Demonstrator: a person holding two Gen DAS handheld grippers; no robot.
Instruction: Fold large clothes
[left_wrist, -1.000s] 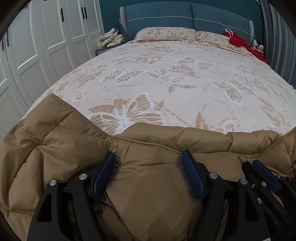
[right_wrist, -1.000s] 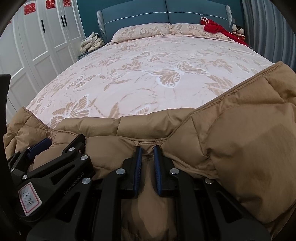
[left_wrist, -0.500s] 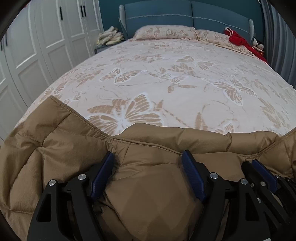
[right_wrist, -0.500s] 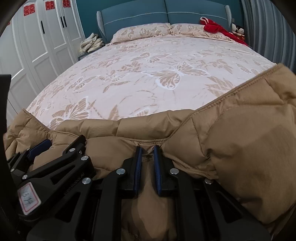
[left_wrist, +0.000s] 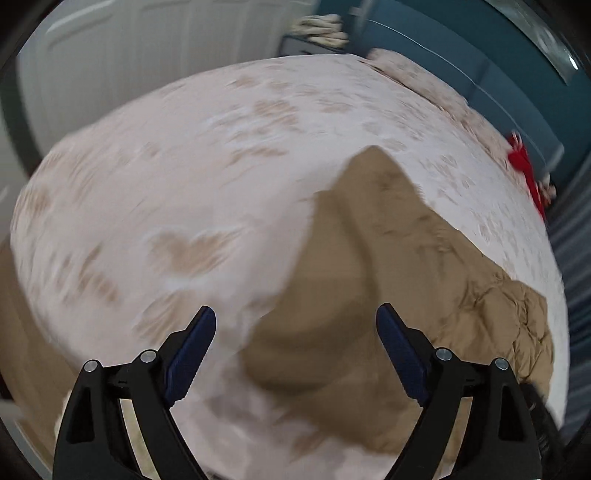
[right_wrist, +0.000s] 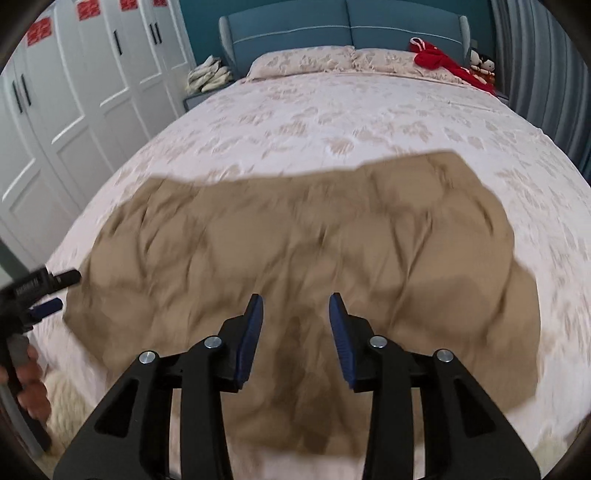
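Both sets of tongs are hanging released above the bed (right_wrist: 369, 122), nothing between their blue pads. The left tongs (left_wrist: 295, 343) are gaping wide; the right tongs (right_wrist: 296, 328) are standing parted by a narrower gap. The tan padded coat (right_wrist: 295, 251) is lying spread across the near half of the bedspread, broad and roughly flat, with creases running through its quilting.

By my judgement the step in hand is choosing the next hold for a fold. Doing it well means taking one outer edge at two points well apart, pinching through the whole thick layer rather than the shell alone, and lifting evenly, since puffy fill is likely to slip and spring back.

Looking from the right wrist, the whole outline of the coat is showing, along with the left tongs (right_wrist: 48, 291) and the person's hand (right_wrist: 31, 384) at its left edge, the wardrobe doors (right_wrist: 74, 96) and the red cloth (right_wrist: 443, 61) by the pillows. Looking from the left wrist, the picture is tilting and blurring, showing only one peaked end of the coat (left_wrist: 373, 258), with bedspread showing beside it.
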